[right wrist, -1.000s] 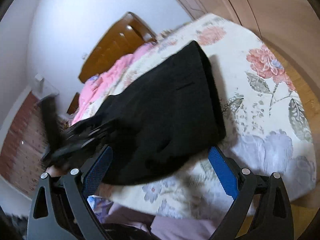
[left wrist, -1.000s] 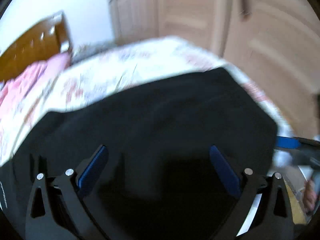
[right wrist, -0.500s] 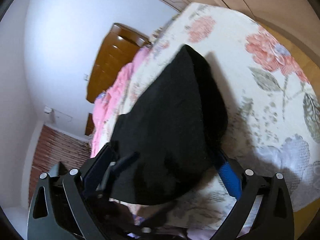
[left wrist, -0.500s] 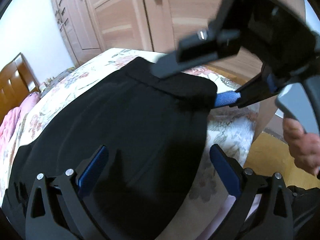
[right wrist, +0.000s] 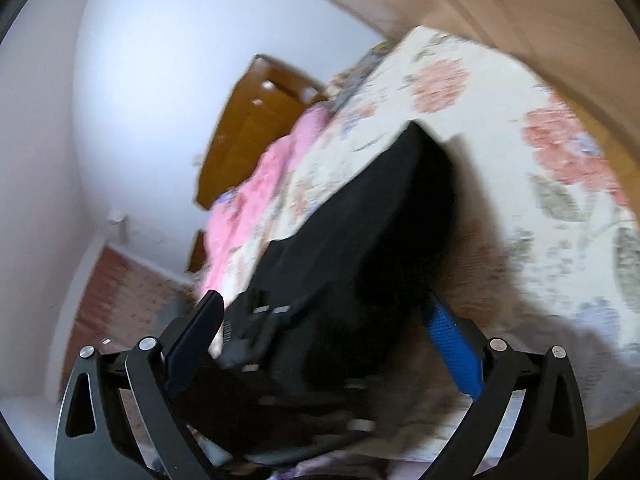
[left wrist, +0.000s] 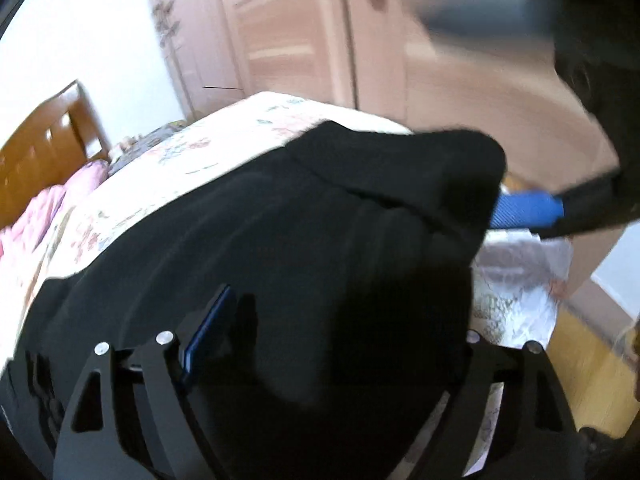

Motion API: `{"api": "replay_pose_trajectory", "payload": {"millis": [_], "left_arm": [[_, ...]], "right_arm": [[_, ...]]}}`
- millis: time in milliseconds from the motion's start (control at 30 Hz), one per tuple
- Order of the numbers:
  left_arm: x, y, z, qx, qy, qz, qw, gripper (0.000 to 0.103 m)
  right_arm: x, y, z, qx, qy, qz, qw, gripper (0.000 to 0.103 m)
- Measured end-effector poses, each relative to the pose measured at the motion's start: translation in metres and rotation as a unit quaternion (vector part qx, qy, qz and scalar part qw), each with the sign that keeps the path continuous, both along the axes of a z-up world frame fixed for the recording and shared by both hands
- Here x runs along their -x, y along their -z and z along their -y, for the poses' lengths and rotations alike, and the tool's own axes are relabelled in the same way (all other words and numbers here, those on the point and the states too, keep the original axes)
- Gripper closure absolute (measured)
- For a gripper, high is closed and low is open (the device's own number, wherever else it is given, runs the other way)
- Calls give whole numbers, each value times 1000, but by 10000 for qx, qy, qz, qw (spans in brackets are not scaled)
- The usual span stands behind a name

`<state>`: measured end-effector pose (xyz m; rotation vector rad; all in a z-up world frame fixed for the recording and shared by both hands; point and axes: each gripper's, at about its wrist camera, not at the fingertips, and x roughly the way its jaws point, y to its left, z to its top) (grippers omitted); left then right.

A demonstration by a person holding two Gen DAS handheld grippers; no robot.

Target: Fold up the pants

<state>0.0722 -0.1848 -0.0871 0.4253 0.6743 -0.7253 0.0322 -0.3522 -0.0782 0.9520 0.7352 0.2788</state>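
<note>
The black pants lie on the floral bedspread, waistband toward the far right corner. My left gripper is open, jaws wide, low over the cloth; its right finger is hidden by black fabric. My right gripper is open, with the pants spreading between its wide jaws. In the left wrist view the right gripper's blue pad touches the waistband corner, which looks raised. The left gripper's body shows dark and blurred in the right wrist view.
A wooden headboard and pink bedding sit at the bed's far left. Wooden wardrobe doors stand behind the bed. Wood floor lies off the bed's right edge. A brick-patterned wall shows low left.
Both views have shifted and blurred. The right gripper has stayed at the waistband corner, and cloth now covers my left gripper's right finger. The jaws remain wide.
</note>
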Motion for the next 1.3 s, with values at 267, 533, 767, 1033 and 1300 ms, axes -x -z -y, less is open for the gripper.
{"api": "replay_pose_trajectory", "payload": {"millis": [267,533,767,1033,1300], "left_arm": [[24,-4,-1,-91,395,373,9985,20],[28,-42,-112,713,-62,342,9968,4],[-48,-36,-292,740,-2788,-120,9574,2],[-58,11,-342,793,-3221,-460,9423,1],[-57,-8,-342,904,-3178,-237,9435,2]], "right_arm": [[-43,28,-8,-465,-194,-457,9977,6],[-38,33,-10,0,-224,-452,9987,32],[-43,26,-38,1031,-187,-477,9934,32],[-32,14,-32,977,289,0,9948,72],[-50,-107,-135,2213,-261,1254,9668,72]]}}
